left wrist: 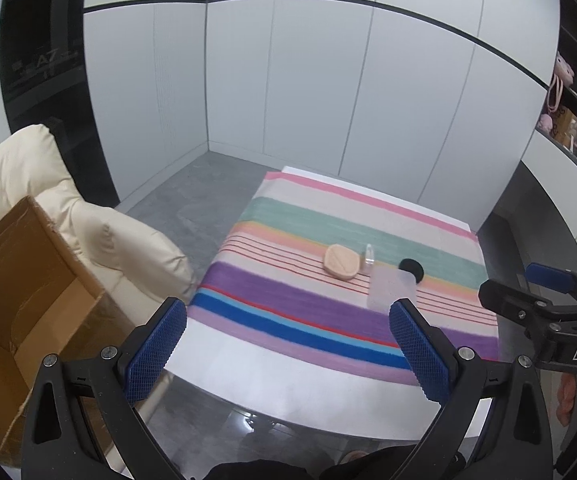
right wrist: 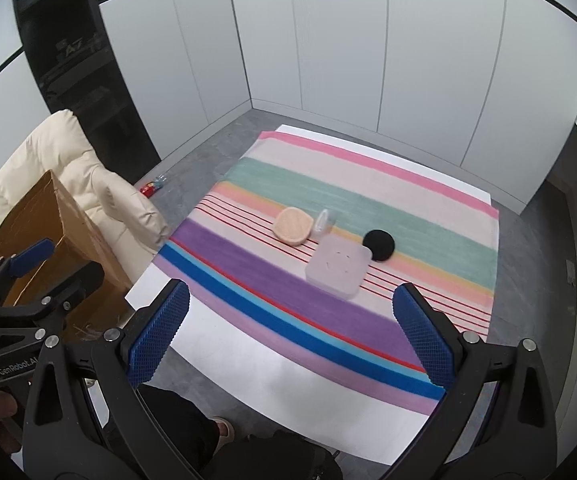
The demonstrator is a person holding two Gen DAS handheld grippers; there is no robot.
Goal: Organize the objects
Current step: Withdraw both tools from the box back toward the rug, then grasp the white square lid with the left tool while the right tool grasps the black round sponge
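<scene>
Four small things lie close together on the striped cloth (right wrist: pixel 272 292) that covers most of the white surface (right wrist: pixel 272 376). A peach oval sponge (right wrist: pixel 293 226) rests on the thin red stripes. Just beside it, on its right, is a small clear bottle (right wrist: pixel 323 222), and beyond that a black round puff (right wrist: pixel 379 245) sits at the edge of the green band. A frosted translucent box (right wrist: pixel 338 267) sits just in front of the bottle, its far corner touching or overlapping the puff.

Both tools hover above the near edge of the surface, well apart from these things. The left hand-held gripper (left wrist: pixel 287 348) has its blue-padded fingers (left wrist: pixel 156 346) spread wide with nothing between them, and the right hand-held gripper (right wrist: pixel 288 334) is likewise released and empty.

To the left of the surface stands a cream padded chair (right wrist: pixel 76 176) with an open cardboard box (right wrist: pixel 64 232) against it. White wall panels (right wrist: pixel 328 48) enclose the grey floor (right wrist: pixel 204 160).
</scene>
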